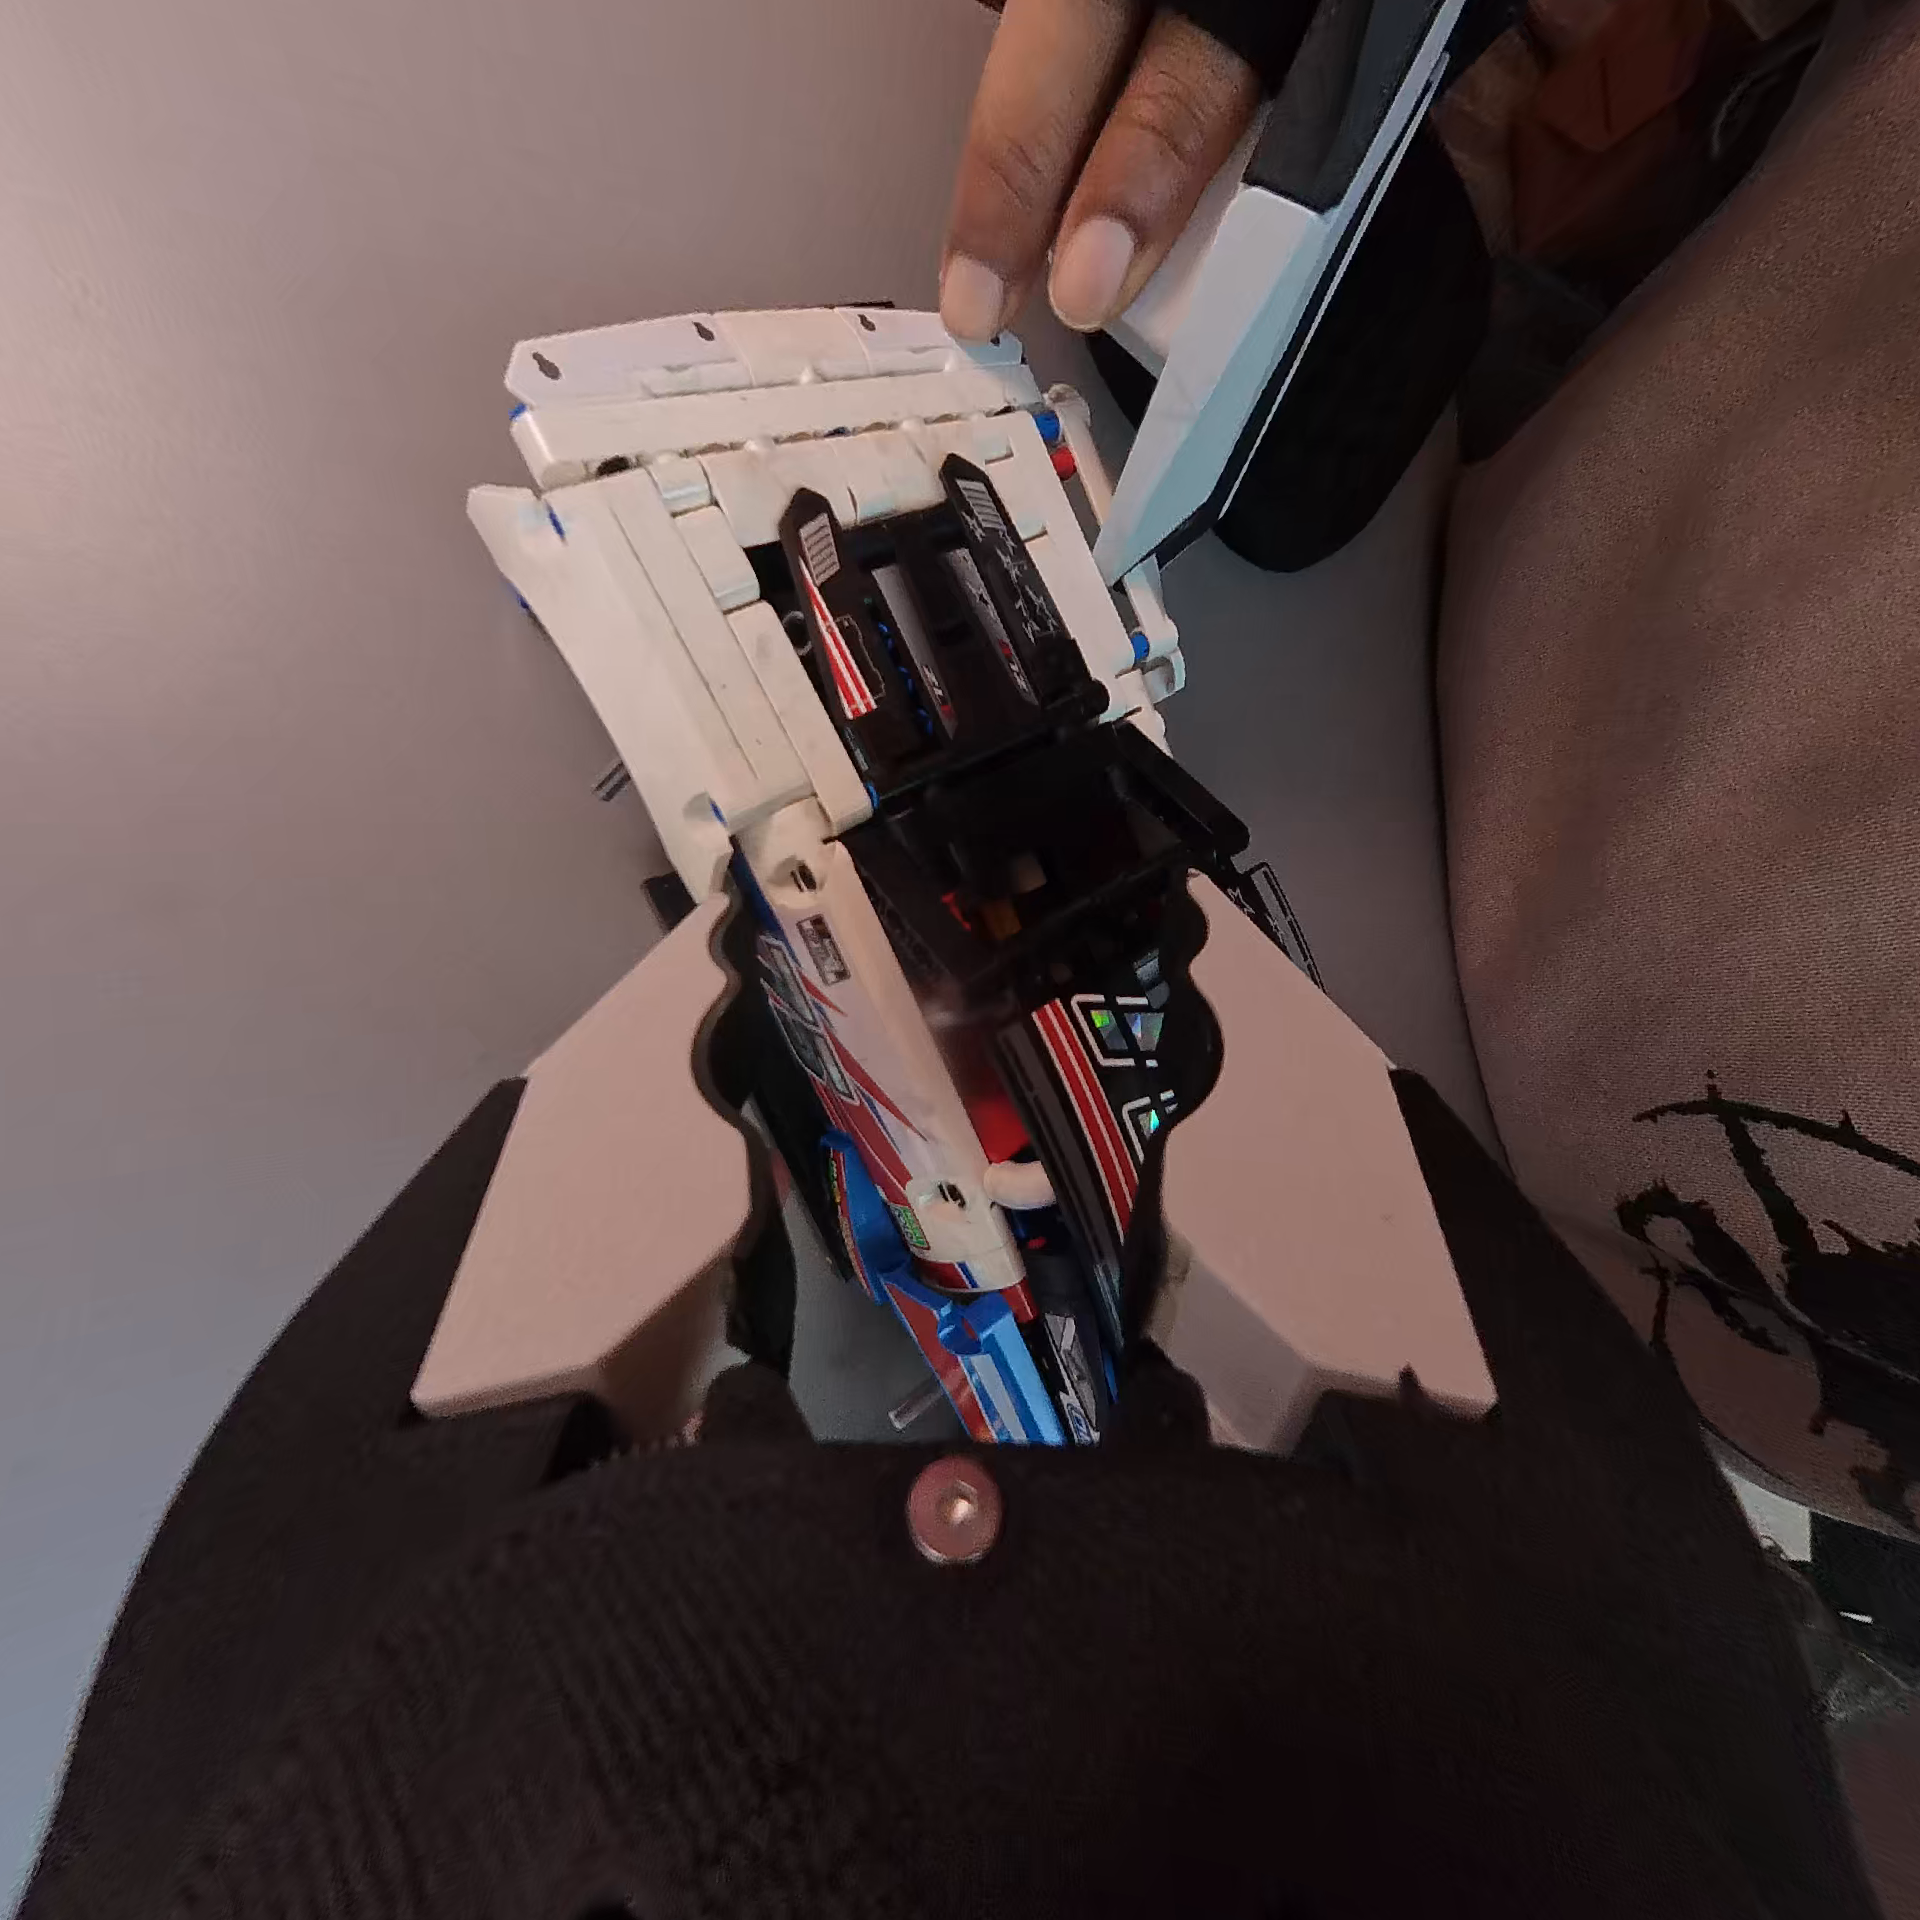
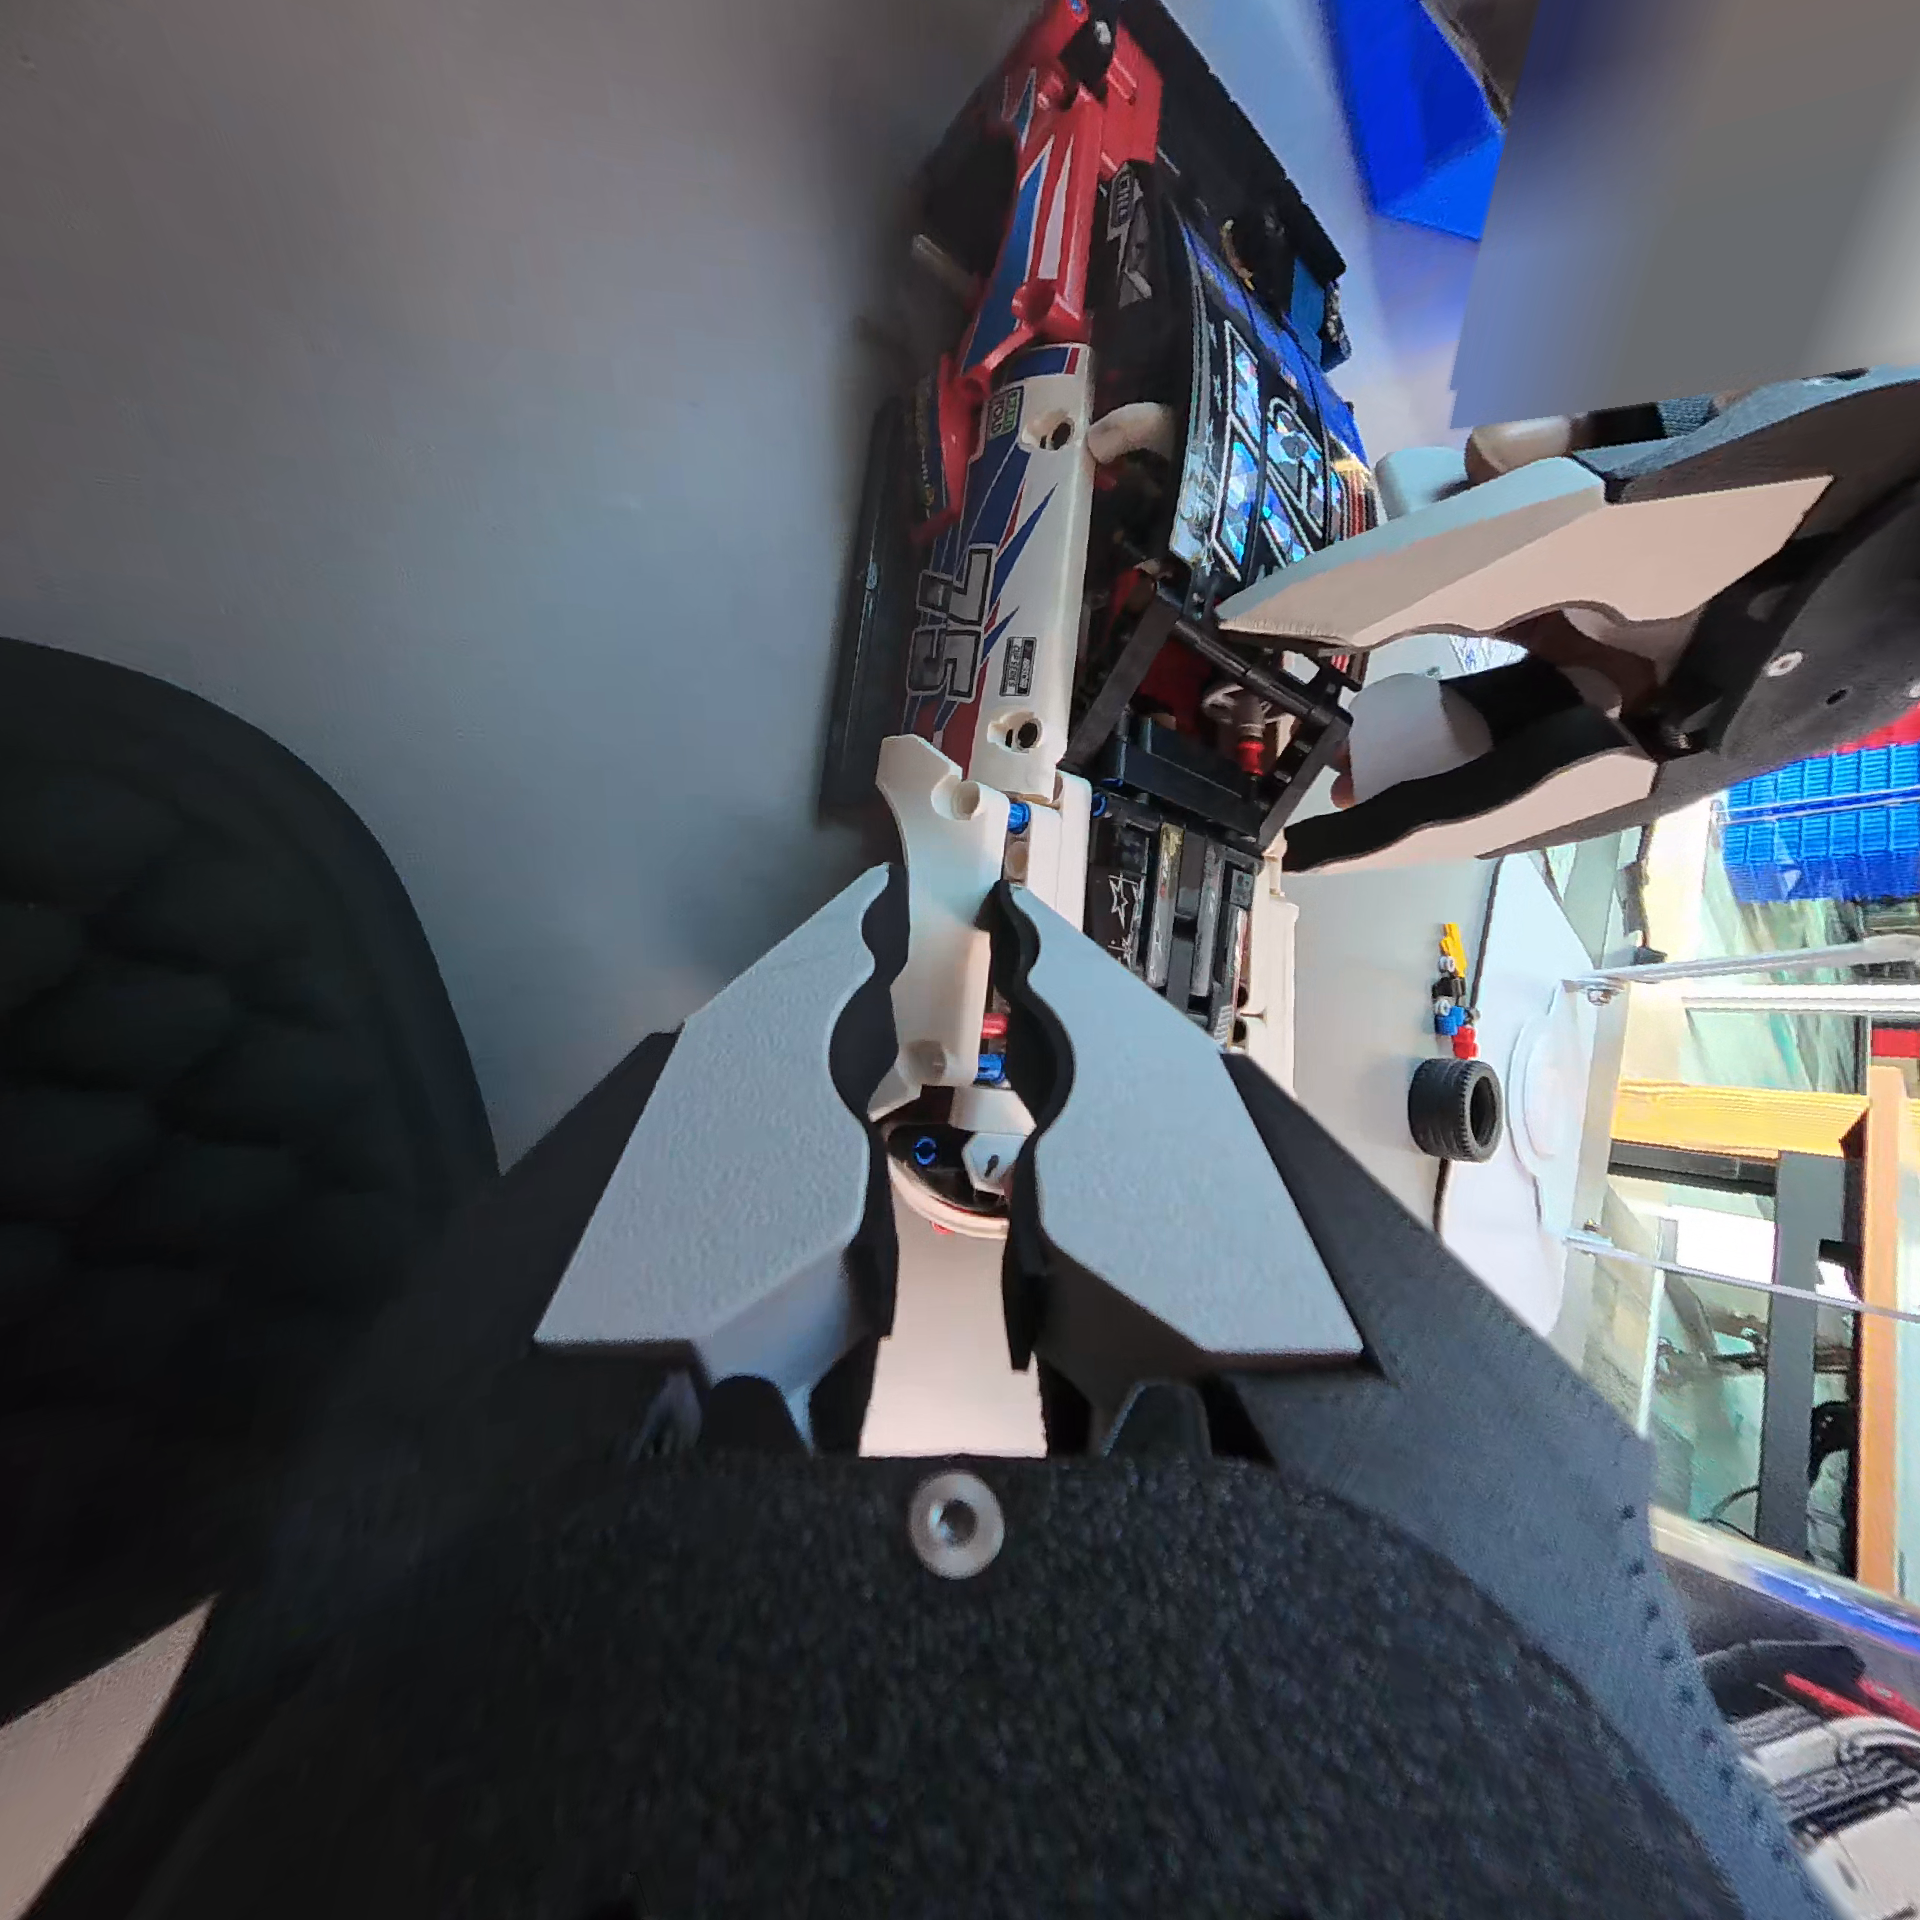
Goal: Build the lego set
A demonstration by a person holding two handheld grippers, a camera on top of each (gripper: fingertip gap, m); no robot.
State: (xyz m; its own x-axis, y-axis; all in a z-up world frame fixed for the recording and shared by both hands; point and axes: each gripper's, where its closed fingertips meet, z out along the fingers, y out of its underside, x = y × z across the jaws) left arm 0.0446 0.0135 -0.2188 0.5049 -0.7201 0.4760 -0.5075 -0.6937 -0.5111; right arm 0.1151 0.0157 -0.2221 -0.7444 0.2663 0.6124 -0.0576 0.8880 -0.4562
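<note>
The lego car point(image 1: 727, 623) has a white nose, black hood and red, white and blue sides. My left gripper point(image 1: 956, 997) is shut on its middle and holds it in the air. In the right wrist view the car point(image 2: 1039, 582) stands on end, and my right gripper point(image 2: 945, 914) is shut on its white wheel-arch panel point(image 2: 935, 831) at the front. The left gripper point(image 2: 1262, 727) clamps the cabin from the right there. In the left wrist view a white finger point(image 1: 1195, 416) of the right gripper touches the car's side. A hand's fingertips point(image 1: 1018, 208) rest on the white nose.
A loose black tyre point(image 2: 1455, 1110) and a few small pieces point(image 2: 1449, 997) lie on the white table point(image 2: 1351, 935). Blue bins point(image 2: 1818, 821) stand behind. A person's clothed body point(image 1: 1662, 727) is close on the right. A dark padded shape point(image 2: 156, 1039) fills the left. My right fingertips sit around 8 centimeters from my left ones.
</note>
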